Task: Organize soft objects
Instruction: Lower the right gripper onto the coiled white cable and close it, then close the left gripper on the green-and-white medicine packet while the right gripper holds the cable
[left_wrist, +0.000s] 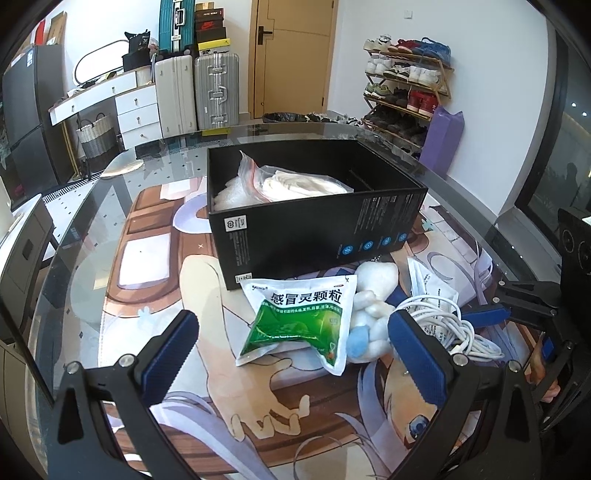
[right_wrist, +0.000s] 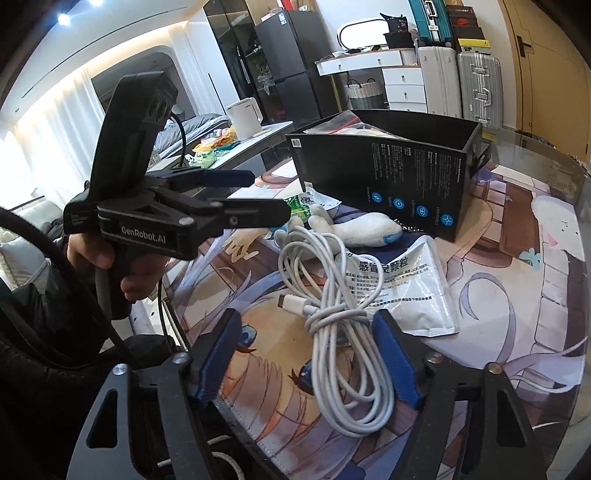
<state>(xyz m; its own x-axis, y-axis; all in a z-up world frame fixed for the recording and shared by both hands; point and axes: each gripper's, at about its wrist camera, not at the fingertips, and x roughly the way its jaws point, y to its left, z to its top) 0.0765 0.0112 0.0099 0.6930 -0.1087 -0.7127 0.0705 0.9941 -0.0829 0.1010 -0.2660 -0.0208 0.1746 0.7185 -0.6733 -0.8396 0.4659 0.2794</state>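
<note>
My left gripper (left_wrist: 294, 319) hovers open over a green-and-white medicine pouch (left_wrist: 306, 321), and neither pad touches it. Beside the pouch lies a white plush toy (left_wrist: 373, 295) with a blue tip. My right gripper (right_wrist: 306, 321) stands open astride a coiled white cable (right_wrist: 340, 314); its right pad is close against the coil and its left pad is apart. Under the cable lies a silver-white pouch (right_wrist: 402, 288). Behind stands an open black box (left_wrist: 317, 229) that holds a clear zip bag (left_wrist: 295, 184) of white material. From the right wrist view, the left gripper (right_wrist: 269, 197) is open above the green pouch.
Everything rests on a printed cartoon mat (left_wrist: 147, 258) over a round glass table (left_wrist: 92, 206). A person's hand (right_wrist: 92, 254) holds the left gripper's handle. A white kettle (right_wrist: 245, 116) stands on a side table. Suitcases (left_wrist: 216, 88) and a shoe rack (left_wrist: 406, 85) line the far wall.
</note>
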